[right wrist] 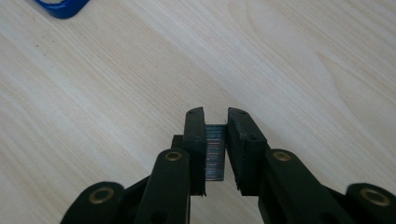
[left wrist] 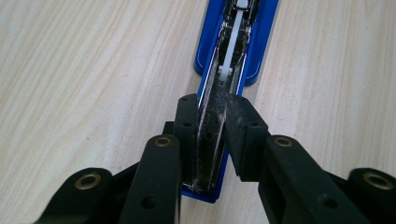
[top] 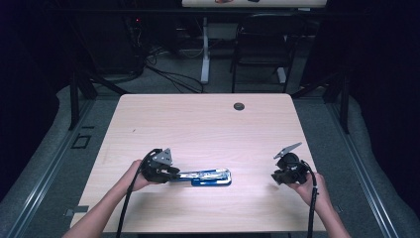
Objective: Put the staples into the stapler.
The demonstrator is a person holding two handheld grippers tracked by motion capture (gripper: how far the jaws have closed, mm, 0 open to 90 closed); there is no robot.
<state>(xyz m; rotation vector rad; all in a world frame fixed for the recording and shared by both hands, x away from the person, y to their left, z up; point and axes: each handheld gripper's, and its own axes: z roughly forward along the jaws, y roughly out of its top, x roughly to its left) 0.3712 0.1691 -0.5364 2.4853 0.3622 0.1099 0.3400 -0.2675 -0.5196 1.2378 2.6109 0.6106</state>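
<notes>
You have a pale wood table [top: 198, 119] before you, with a dark round grommet [top: 239, 106] near its far edge. Beyond it stand a black chair [top: 262, 44] and floor cables [top: 168, 74].

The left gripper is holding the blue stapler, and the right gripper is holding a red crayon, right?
Not quite. The left gripper does hold the blue stapler, but the right gripper is shut on a strip of metal staples, not a red crayon. The right gripper view shows the silvery strip pinched between its jaws.
</notes>
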